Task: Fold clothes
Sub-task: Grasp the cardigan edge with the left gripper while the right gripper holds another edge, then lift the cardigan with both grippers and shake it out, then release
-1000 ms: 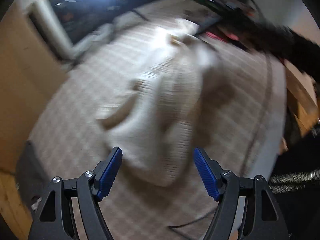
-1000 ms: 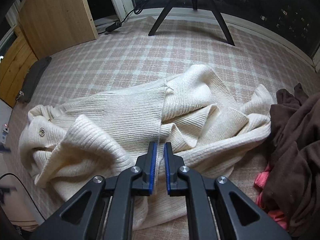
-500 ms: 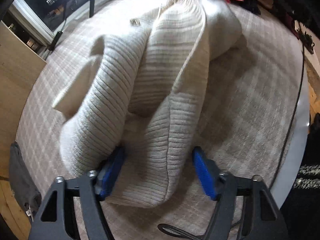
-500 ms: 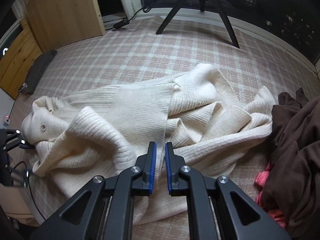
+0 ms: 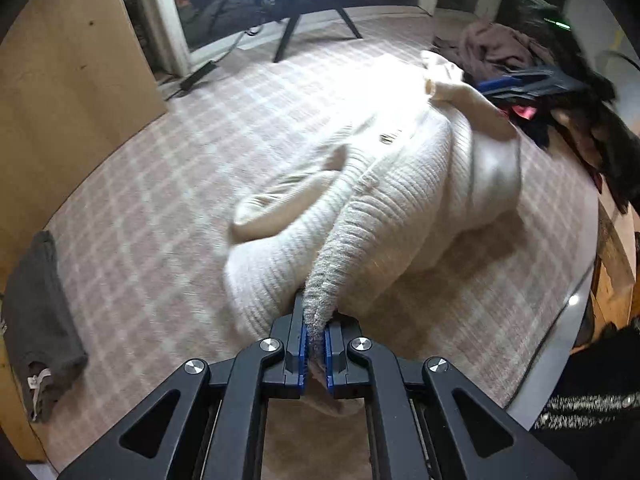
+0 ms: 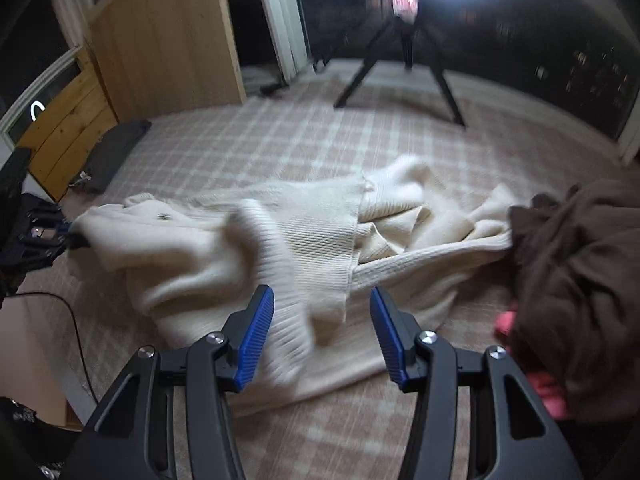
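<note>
I find the work surface to be a bed under a pink-and-white checked cover, broad and mostly bare toward its far and left parts; that is the open room for spreading. Its near edge runs as a pale rim at the right of the left wrist view, so I would keep pulls from drifting over it.

The task's thing, a cream ribbed cardigan, lies crumpled across the middle of the bed, sleeves and body bunched over one another, a small metal button showing near its upper part. I judge it thick, soft and fairly heavy for a knit: it will sag and stretch when lifted by one point, but the ribbing grips well and nothing is fragile. Hems, cuffs and shoulder seams look to be the soundest holds.

A heap of dark brown clothes touches the cardigan's right end, crowding that side. A dark grey folded garment lies well apart at the left edge.

The left gripper has its jaws pinched on a gathered fold of the knit. The right gripper hangs just above the cardigan's near hem, jaws wide, holding nothing.
</note>
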{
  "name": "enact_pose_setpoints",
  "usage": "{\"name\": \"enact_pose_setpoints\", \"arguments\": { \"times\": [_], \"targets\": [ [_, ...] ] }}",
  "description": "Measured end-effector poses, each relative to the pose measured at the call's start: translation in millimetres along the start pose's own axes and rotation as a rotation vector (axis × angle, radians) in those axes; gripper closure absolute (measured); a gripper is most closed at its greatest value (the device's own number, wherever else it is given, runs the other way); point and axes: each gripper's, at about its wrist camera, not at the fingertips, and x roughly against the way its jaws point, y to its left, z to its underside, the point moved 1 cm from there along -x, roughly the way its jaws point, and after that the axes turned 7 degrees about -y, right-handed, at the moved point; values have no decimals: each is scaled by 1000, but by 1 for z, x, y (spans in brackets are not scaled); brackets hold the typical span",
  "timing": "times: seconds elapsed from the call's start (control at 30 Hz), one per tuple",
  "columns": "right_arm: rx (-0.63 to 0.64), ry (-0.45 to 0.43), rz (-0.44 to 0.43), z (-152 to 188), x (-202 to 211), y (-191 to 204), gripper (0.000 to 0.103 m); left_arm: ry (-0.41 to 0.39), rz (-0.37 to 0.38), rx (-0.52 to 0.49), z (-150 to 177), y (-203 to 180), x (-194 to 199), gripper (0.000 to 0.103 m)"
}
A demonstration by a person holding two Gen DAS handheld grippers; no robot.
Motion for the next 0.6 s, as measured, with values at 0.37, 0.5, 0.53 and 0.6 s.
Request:
{"name": "enact_pose_setpoints", "arguments": {
  "times": [0.37, 0.5, 0.53, 0.6],
  "targets": [
    [201, 159, 45, 22, -57, 32, 97, -24, 3, 3, 11, 9, -11, 98],
    [241, 79, 81, 12, -12, 44, 97, -69, -38, 41, 11, 17, -2, 98],
    [224, 21, 98, -1, 14, 45, 97, -102, -55, 48, 10, 18, 10, 98],
    [191, -96, 131, -28, 66, 45, 97, -197, -83, 53, 4, 20, 48, 98]
  ]
}}
